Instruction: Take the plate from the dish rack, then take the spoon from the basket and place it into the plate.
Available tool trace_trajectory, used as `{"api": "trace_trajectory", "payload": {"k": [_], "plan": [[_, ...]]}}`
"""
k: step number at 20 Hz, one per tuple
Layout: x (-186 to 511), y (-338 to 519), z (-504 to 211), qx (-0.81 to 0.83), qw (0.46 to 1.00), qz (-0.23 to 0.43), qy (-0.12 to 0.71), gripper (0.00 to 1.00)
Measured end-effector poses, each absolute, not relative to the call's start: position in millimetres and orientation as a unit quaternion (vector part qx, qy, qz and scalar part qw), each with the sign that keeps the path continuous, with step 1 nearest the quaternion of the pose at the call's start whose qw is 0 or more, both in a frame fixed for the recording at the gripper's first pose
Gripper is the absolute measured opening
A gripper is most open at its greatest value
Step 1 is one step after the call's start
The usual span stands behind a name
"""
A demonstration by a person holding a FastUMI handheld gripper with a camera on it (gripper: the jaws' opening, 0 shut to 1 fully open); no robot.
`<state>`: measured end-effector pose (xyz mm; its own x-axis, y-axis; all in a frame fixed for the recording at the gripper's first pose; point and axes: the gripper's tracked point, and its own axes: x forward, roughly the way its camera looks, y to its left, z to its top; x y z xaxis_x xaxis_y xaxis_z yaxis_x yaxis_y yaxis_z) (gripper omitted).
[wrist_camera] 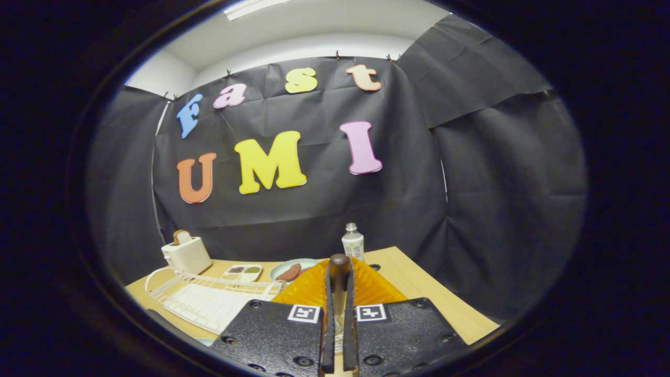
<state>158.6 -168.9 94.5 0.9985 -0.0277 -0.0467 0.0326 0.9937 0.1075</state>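
My gripper (339, 283) is shut on a wooden spoon (339, 263). Its dark brown rounded end sticks out just past the fingertips, and the paler shaft runs back between the two black fingers (328, 314). Right under and ahead of the fingers lies an orange ribbed plate (309, 288) on the wooden table (419, 283). The fingers cover the plate's middle. The white wire dish rack (209, 301) stands to the left of the plate, with no dish in the part that I see.
Beyond the rack stands a white toaster (187, 254) with bread in it. A small divided tray (242, 272), a pale plate with a sausage (293, 271) and a white bottle (353, 242) line the table's far side. The table's right edge runs close by.
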Motion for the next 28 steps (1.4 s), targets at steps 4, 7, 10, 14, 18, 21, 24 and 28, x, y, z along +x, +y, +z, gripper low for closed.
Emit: {"api": "trace_trajectory", "payload": {"k": [4, 7, 10, 14, 18, 21, 24, 28], "plan": [[117.0, -128.4, 116.2, 0.058, 0.998, 0.033, 0.005, 0.11], [90.2, -102.2, 115.1, 0.051, 0.997, 0.050, -0.006, 0.11], [73.2, -71.0, 94.5, 0.037, 0.997, 0.070, 0.009, 0.11], [56.2, -35.6, 55.1, 0.018, 0.995, 0.087, 0.034, 0.11], [46.4, -7.1, 17.2, 0.028, 0.992, 0.106, 0.059, 0.11], [44.4, 3.9, -5.5, 0.037, 0.991, 0.109, 0.074, 0.11], [44.6, 13.9, -26.8, 0.068, 0.985, 0.121, 0.098, 0.11], [49.1, 14.8, -44.2, 0.096, 0.979, 0.127, 0.127, 0.12]]}}
